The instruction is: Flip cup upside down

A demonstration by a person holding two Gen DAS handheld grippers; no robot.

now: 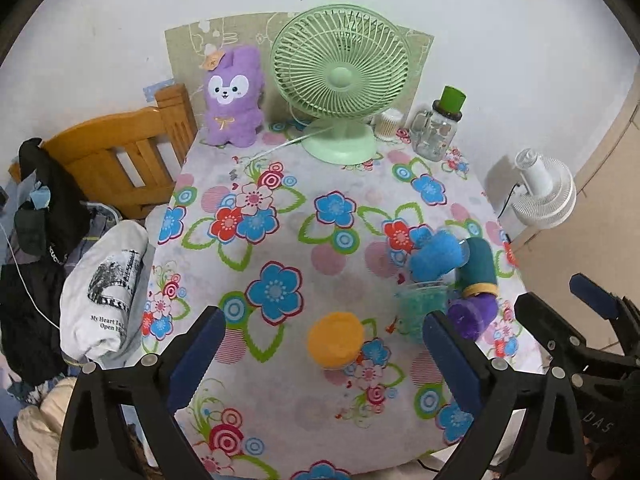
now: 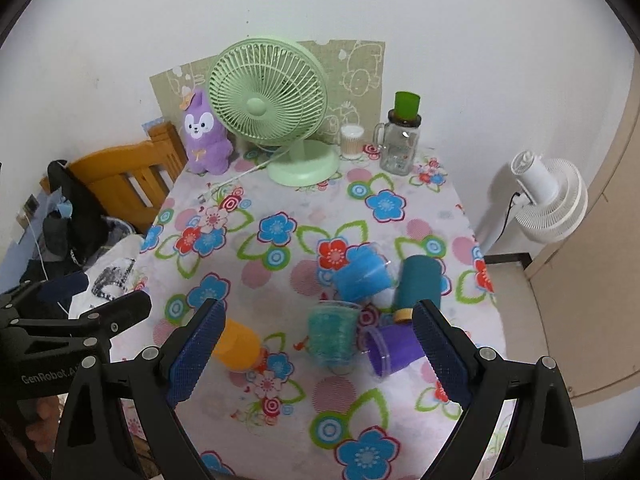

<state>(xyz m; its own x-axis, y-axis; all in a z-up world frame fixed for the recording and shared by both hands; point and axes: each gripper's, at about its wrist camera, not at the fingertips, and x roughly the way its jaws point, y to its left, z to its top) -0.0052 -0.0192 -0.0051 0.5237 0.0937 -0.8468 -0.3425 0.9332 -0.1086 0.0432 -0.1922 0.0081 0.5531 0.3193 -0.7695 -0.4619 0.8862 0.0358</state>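
While both the left gripper (image 1: 320, 364) and right gripper (image 2: 320, 356) hang wide open and empty above the desk's (image 2: 280, 412) near edge, no cup is grasped; next, probably close on the upright teal cup (image 2: 334, 334) near the right edge.

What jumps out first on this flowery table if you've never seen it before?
The mint-green fan stands at the back of the bright flowered tablecloth, with a purple plush toy to its left. Nearer, a jumble of colourful cups: an orange cup, a blue one and a purple one lying tipped.
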